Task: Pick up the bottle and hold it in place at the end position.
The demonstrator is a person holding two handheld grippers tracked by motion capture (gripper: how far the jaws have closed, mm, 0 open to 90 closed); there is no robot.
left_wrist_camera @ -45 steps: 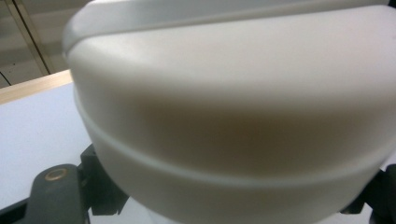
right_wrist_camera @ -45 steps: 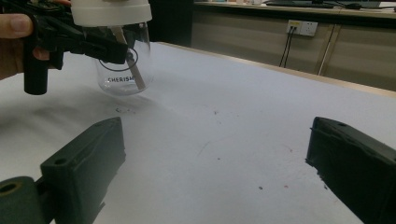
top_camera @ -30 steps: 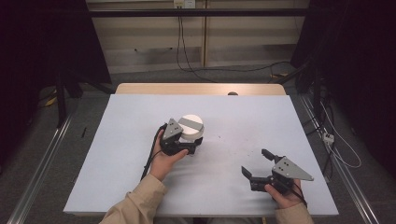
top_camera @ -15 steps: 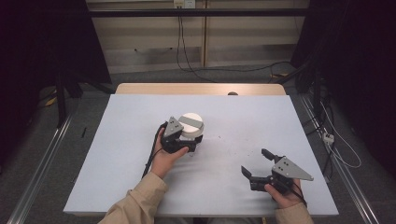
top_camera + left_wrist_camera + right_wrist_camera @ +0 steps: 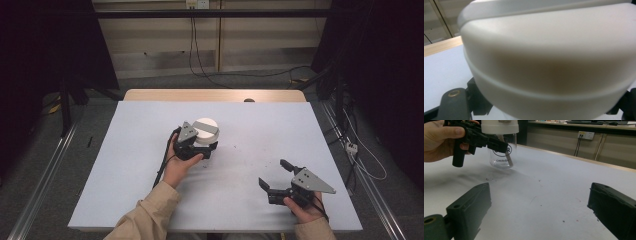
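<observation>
A clear glass jar (image 5: 206,131) with a white lid stands upright near the middle of the white table (image 5: 125,165). My left gripper (image 5: 207,145) reaches it from the near side and is shut on it just below the lid. In the left gripper view the lid (image 5: 549,50) sits very close, with a black finger (image 5: 454,105) at the lower left. The right gripper view shows the jar (image 5: 502,155), printed with dark letters, and the left gripper (image 5: 486,142) across it. My right gripper (image 5: 273,173) rests open at the front right, with nothing between its fingers (image 5: 469,210).
The table's wooden far edge (image 5: 215,95) runs along the back. Cables and a power strip (image 5: 350,147) lie on the floor to the right. Small dark specks (image 5: 539,180) mark the sheet between the grippers.
</observation>
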